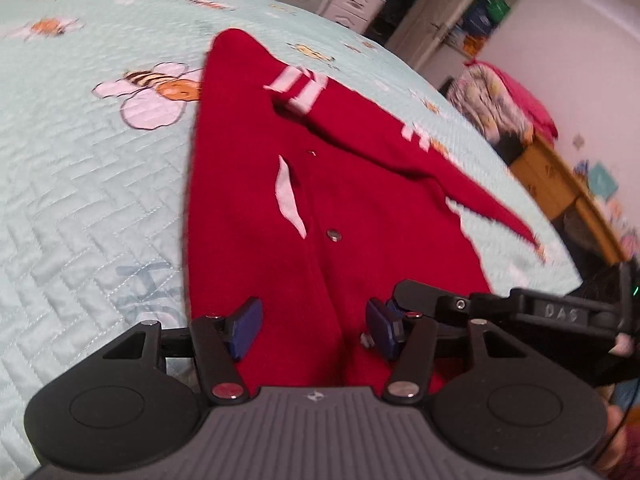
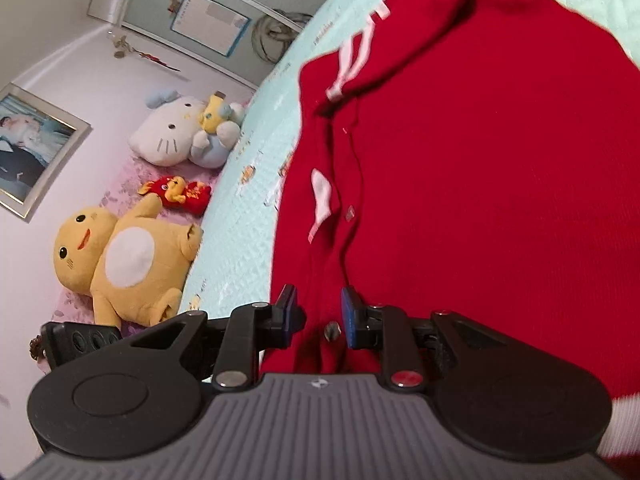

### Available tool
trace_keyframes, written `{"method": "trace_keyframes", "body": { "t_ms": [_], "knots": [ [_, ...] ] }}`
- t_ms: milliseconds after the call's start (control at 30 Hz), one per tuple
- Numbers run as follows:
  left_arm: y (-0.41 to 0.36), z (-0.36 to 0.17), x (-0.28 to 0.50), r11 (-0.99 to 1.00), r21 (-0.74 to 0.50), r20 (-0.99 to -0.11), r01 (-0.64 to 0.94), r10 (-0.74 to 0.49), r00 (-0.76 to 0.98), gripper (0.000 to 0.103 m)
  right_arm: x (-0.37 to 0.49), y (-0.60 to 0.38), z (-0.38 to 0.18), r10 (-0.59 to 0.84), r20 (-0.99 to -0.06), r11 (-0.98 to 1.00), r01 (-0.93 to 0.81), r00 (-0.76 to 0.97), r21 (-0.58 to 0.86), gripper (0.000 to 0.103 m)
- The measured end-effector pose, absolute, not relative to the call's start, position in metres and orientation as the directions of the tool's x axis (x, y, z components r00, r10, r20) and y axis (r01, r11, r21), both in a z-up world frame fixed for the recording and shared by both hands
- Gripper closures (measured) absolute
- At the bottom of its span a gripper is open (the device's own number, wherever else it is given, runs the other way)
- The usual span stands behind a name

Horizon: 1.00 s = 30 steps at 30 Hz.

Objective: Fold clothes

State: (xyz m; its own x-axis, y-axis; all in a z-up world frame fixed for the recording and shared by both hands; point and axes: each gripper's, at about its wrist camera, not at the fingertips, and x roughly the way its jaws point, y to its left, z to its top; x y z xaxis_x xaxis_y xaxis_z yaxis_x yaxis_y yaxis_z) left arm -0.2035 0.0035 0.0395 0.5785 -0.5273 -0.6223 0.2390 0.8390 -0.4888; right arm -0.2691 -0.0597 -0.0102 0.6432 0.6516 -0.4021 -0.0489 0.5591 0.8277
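In the left wrist view, the left gripper [image 1: 314,326] is seen nearest to the camera, with its 2 blue fingers [image 1: 244,326] standing well apart. The lower hem of the red cardigan [image 1: 320,208] lies between them, but the pads are not seen pressing on the cloth, so these fingers are open. Just beside the right-hand finger, the black tip of the right gripper [image 1: 404,300] comes in from the right side and is seen at the same hem.

In the right wrist view, the right gripper [image 2: 316,314] is seen with its fingers [image 2: 350,316] much closer together. The buttoned front edge of the cardigan [image 2: 480,200], with a metal snap button [image 2: 332,331], is placed between them. It cannot be told whether the pads press on the cloth or only stand beside it.

Farther from the fingers, the cardigan is spread on the light blue quilted bedspread [image 1: 80,180], which is printed with bees and flowers. 1 sleeve [image 1: 400,140] with white stripes is laid across the chest, and a white patch [image 1: 288,196] is seen beside the row of snaps.

Beyond the bed, a yellow plush toy [image 2: 124,256], a small red plush [image 2: 176,192] and a white cat plush [image 2: 172,132] are seen lying near the wall in the right wrist view. In the left wrist view, a white drawer unit [image 1: 352,4] and a wooden bench [image 1: 560,184] stand far behind.
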Motion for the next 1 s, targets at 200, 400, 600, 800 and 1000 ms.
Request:
{"method": "trace_keyframes", "body": {
  "t_ms": [200, 400, 600, 800, 1000],
  "knots": [
    [0.006, 0.031, -0.192, 0.833, -0.512, -0.634, 0.21, -0.531, 0.562, 0.043, -0.255, -0.066, -0.019, 0.654, -0.393, 0.544, -0.04, 0.646, 0.838, 0.077],
    [0.004, 0.036, -0.192, 0.83, -0.513, -0.637, 0.221, -0.54, 0.55, 0.045, -0.255, -0.074, -0.034, 0.666, -0.372, 0.506, -0.025, 0.647, 0.862, 0.086],
    [0.006, 0.047, -0.189, 0.816, -0.54, -0.609, 0.205, -0.547, 0.575, 0.046, -0.26, -0.083, -0.019, 0.664, -0.338, 0.483, -0.038, 0.667, 0.875, 0.074],
    [0.01, 0.054, -0.177, 0.81, -0.555, -0.575, 0.189, -0.538, 0.616, 0.046, -0.248, -0.091, -0.009, 0.668, -0.32, 0.473, -0.052, 0.672, 0.879, 0.074],
    [0.016, 0.061, -0.144, 0.836, -0.531, -0.552, 0.141, -0.467, 0.691, 0.044, -0.198, -0.076, 0.014, 0.691, -0.313, 0.512, -0.135, 0.652, 0.848, 0.074]
  ]
}}
